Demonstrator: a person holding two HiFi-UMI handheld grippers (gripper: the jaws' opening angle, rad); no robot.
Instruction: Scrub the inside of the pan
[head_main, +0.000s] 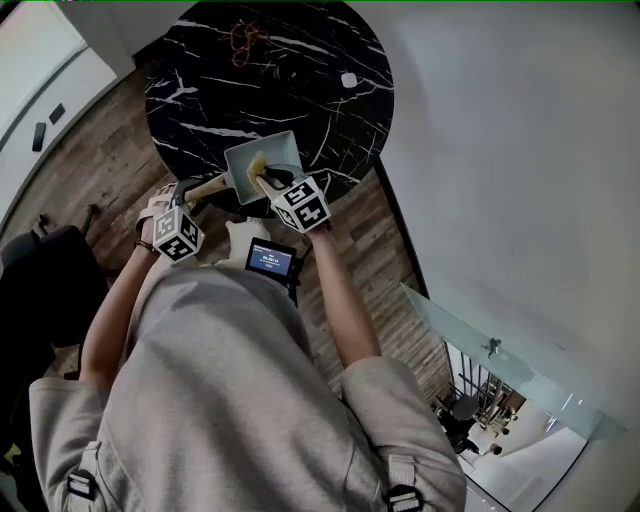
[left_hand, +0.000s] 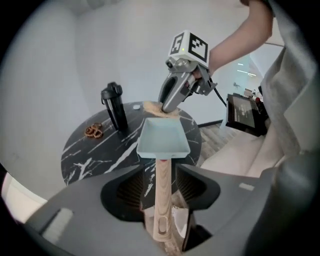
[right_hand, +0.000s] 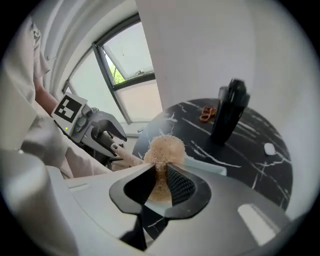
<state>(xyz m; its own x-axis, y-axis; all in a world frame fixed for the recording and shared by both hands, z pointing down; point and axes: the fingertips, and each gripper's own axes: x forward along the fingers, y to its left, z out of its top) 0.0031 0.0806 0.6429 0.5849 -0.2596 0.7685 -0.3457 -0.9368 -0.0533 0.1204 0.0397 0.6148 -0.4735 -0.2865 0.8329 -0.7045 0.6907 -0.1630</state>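
Note:
A pale blue square pan (head_main: 275, 152) (left_hand: 162, 137) lies on the near part of the black marble table (head_main: 200, 100). Its wooden handle (left_hand: 162, 195) (head_main: 207, 187) points back toward me. My left gripper (left_hand: 162, 175) (head_main: 190, 197) is open around that handle, with a gap showing beside each pad. My right gripper (right_hand: 160, 175) (head_main: 270, 178) reaches down into the pan from the right. It is shut on a tan fibrous scrubber (right_hand: 162, 149) (left_hand: 159, 108) whose bushy end sits at the pan's far side. The pan's rim (right_hand: 207, 167) shows just past the scrubber.
A black bottle (left_hand: 114, 106) (right_hand: 230, 112) stands upright farther back on the table. Beside it are a small brown pretzel-shaped object (head_main: 247, 40) (left_hand: 93, 131) and a small white piece (head_main: 348, 80) (right_hand: 269, 148). A device with a lit screen (head_main: 272, 260) hangs at my waist. Wood floor surrounds the table.

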